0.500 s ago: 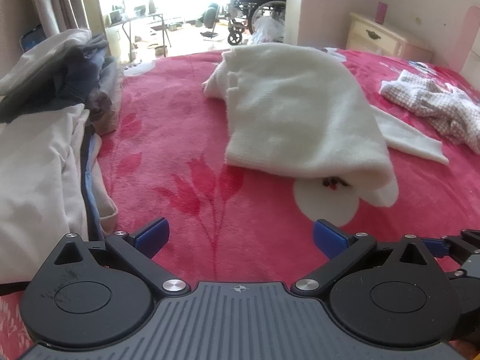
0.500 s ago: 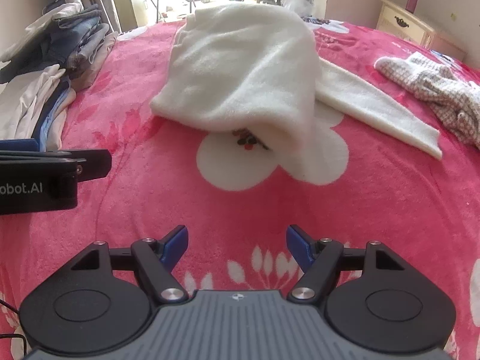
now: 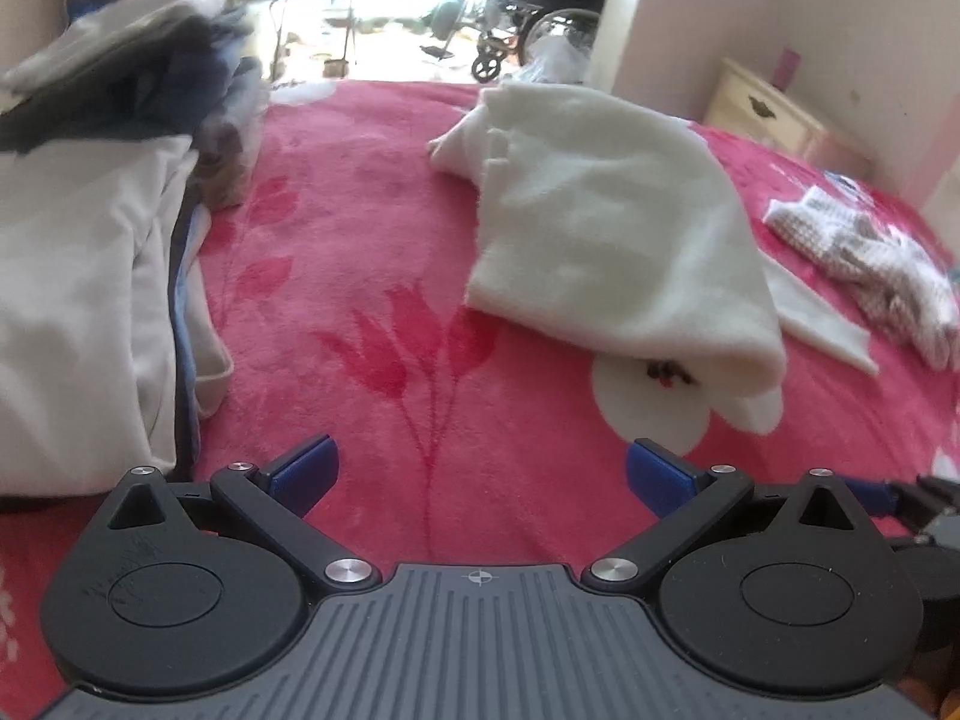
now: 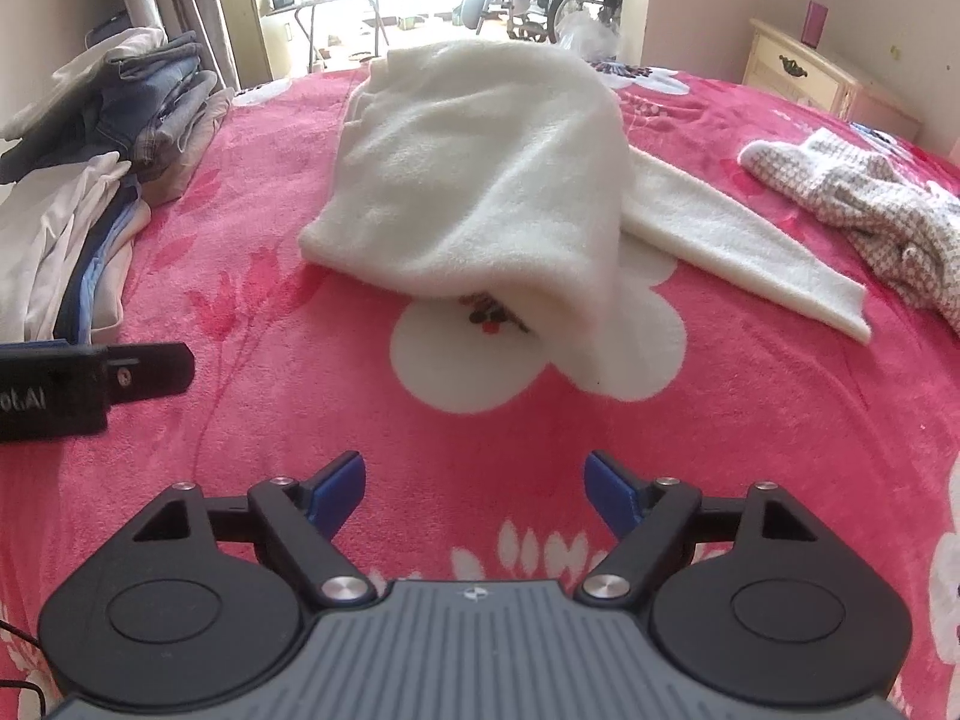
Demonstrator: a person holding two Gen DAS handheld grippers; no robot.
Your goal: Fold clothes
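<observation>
A: What were the 2 tools doing?

B: The left gripper (image 3: 479, 474) hovered low over the pink flowered blanket (image 3: 372, 276) with its blue fingers (image 3: 303, 471) spread wide and nothing between them. The right gripper (image 4: 475, 489) was the same: jaws far apart, empty, above the blanket (image 4: 720, 450).

A: And the garment?

B: The white fleece garment (image 3: 606, 240) lay ahead of both tools, well apart from either, mounded rather than flat. In the right wrist view the white fleece garment (image 4: 480, 180) had 1 sleeve (image 4: 744, 246) stretched out flat to the right, and its near hem was lifted a little, showing a small dark print (image 4: 492, 315) underneath. It sat partly over a white flower on the blanket.

A: Anything else on the bed?

B: A checked garment (image 4: 864, 222) lay crumpled at the far right, apart from the fleece. Along the left edge stood a stack of folded clothes (image 4: 78, 204), pale pieces in front, denim and grey behind. In the left wrist view that stack (image 3: 84, 276) was just beside the left gripper.

A: Could 1 tool see the other?

B: Yes, the left gripper's body (image 4: 78, 387) showed at the left edge of the right wrist view. A cream nightstand (image 4: 804, 78) stood past the bed.
</observation>
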